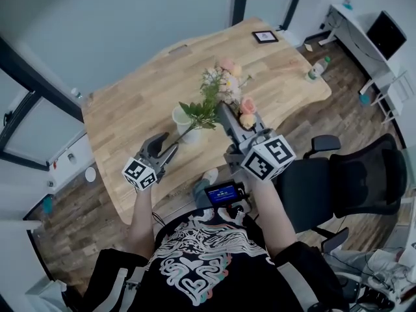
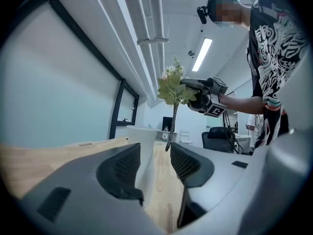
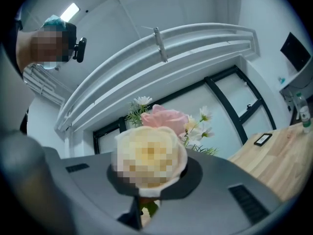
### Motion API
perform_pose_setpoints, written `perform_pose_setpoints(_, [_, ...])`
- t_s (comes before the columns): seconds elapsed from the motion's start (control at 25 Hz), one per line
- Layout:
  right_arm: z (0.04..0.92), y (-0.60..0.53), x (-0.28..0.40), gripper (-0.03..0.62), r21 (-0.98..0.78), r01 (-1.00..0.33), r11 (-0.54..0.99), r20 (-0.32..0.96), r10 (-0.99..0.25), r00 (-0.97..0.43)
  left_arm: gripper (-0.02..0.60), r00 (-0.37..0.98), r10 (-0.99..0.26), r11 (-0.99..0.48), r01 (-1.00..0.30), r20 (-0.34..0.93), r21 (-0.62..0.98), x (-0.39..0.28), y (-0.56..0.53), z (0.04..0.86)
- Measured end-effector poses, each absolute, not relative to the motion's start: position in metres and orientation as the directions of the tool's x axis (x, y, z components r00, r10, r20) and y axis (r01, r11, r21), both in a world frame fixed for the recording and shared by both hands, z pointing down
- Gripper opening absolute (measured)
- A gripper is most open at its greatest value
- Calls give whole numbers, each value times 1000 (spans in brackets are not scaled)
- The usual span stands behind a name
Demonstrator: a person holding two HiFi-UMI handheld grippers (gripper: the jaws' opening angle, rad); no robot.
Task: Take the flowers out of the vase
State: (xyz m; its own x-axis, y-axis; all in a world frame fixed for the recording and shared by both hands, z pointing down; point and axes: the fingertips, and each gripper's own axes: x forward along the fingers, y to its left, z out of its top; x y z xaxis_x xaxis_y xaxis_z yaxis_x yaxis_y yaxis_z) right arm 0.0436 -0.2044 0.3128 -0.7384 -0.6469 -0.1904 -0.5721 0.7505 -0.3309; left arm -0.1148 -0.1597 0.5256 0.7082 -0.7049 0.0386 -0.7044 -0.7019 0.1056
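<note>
A bunch of pink and cream roses with green leaves [image 1: 224, 86] hangs lifted out of the white vase [image 1: 182, 119], which stands on the wooden table [image 1: 136, 103]. My right gripper [image 1: 222, 109] is shut on the stems just under the blooms; in the right gripper view a cream rose [image 3: 149, 158] sits right over its jaws. One long stem [image 2: 171, 126] ends in the air beside the vase [image 2: 139, 143], outside its rim. My left gripper [image 2: 155, 153] is open and level at the vase, which stands in its gap close to one finger [image 2: 120, 168]. From the head view, that gripper [image 1: 170, 149] is at the vase's foot.
A small framed picture [image 1: 264, 36] lies at the table's far end and a bottle [image 1: 316, 69] near its right edge. A black office chair [image 1: 344, 181] stands to my right. Farther right a white desk carries a monitor [image 1: 385, 34].
</note>
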Motion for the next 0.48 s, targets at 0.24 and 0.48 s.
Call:
perform_pose_setpoints(0.24, [350,-216,56,44,-408,-579,706,-145,-676,-722,140,696,-711,-687,-718,102,112,-124,-152,546])
perform_pose_setpoints(0.48, [399,-222,53,44,-454,-579,677,-59,-672,-738,3,659,-732,-647,-752,173,130,-140,-152,565])
